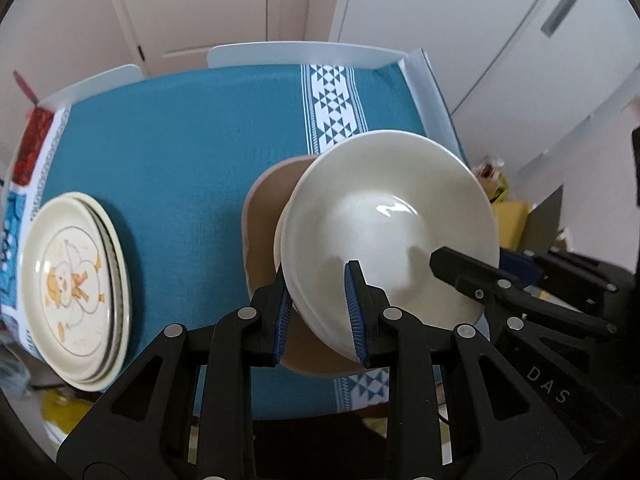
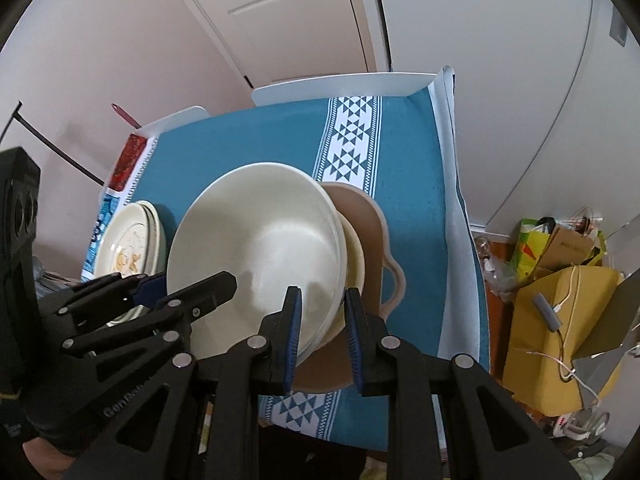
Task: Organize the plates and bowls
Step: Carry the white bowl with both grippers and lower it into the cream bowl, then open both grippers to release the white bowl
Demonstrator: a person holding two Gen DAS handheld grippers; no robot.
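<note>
Through the left wrist camera I have the left gripper (image 1: 320,312) clenched on the near-left rim of the cream bowls (image 1: 390,224), a nested stack with at least two rims showing at the pinch. The stack hangs tilted over a tan dish (image 1: 262,224) that lies on the teal tablecloth (image 1: 180,140) covering the desk. The right gripper (image 1: 472,280) comes in from the right with one finger inside the top bowl's rim. To the left, well apart, a stack of duck-print plates (image 1: 72,284) sits at the cloth's edge. I judge the step in hand to be carrying the bowls with both hands to set them down on or into the tan dish.

Through the right wrist camera the right gripper (image 2: 320,328) is clenched on the near-right rim, one blue pad inside the top bowl and one outside the lower one. The cream bowls (image 2: 260,240) look glossy, plain and deep. The tan dish (image 2: 372,236) shows a scalloped handle on its right side. The left gripper (image 2: 192,292) grips the far rim at left, with the duck-print plates (image 2: 128,240) behind it.

Next I need to level the stack, centre it over the tan dish and lower both hands evenly before letting go. Glazed rims could slip if one side drops first.
</note>
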